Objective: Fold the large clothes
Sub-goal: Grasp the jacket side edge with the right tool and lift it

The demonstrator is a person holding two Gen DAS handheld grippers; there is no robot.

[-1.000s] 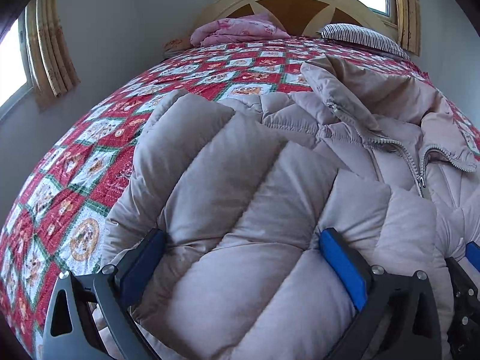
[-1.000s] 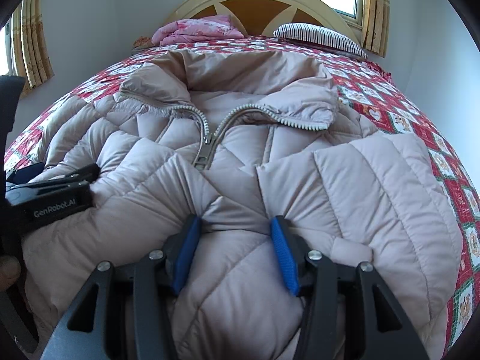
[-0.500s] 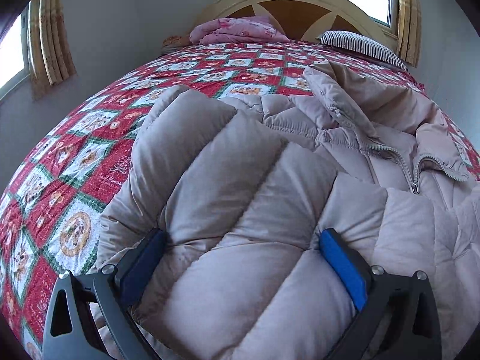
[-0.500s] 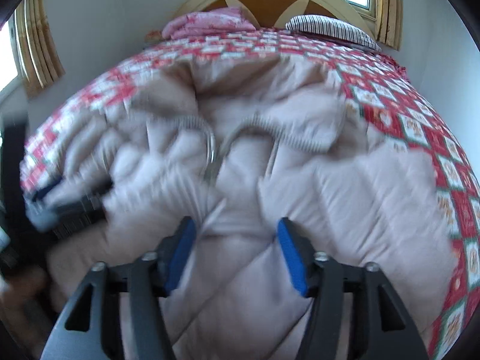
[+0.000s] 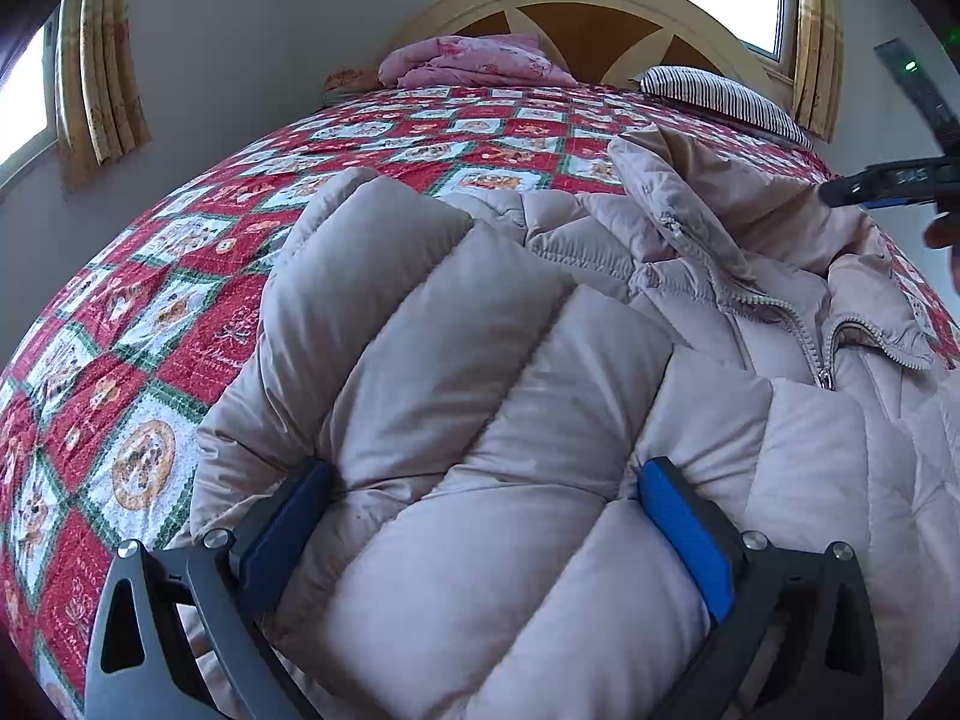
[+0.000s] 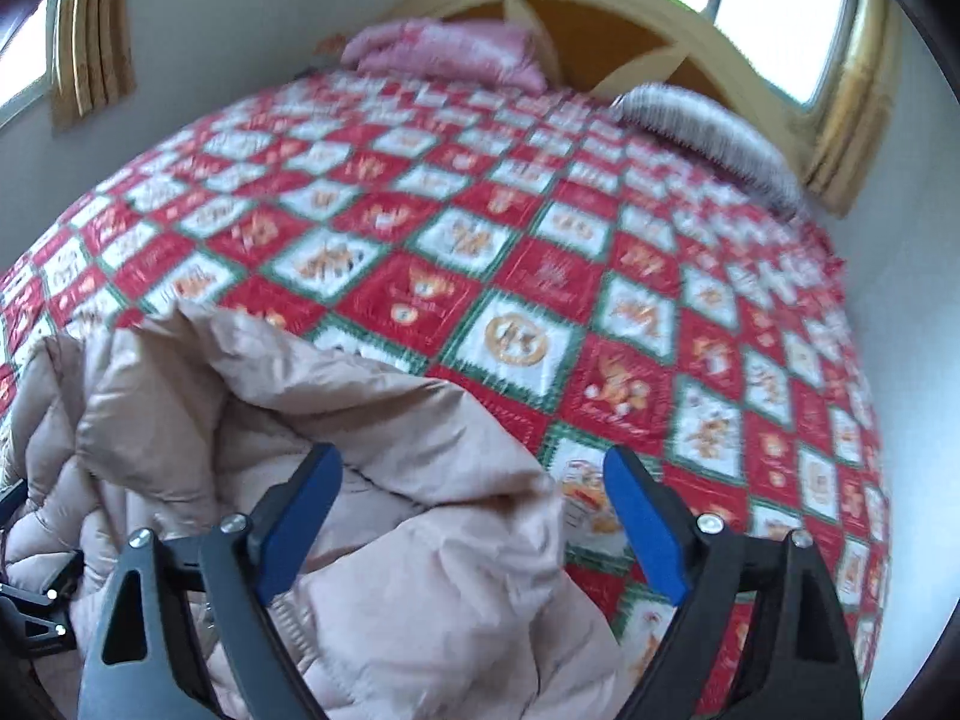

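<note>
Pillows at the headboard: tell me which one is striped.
The striped pillow lies on the right by the window; the other bundle there, the pink floral bedding on the left, has no stripes.

Your right gripper no longer squeezes jacket near zipper: jaws spread wide, lifted off, now over jacket's hood end with quilt filling view, picture blurred. From left camera, right gripper shows up high at right edge, above hood. Jacket's right side lies looser, zipper farther right in left view.
</note>
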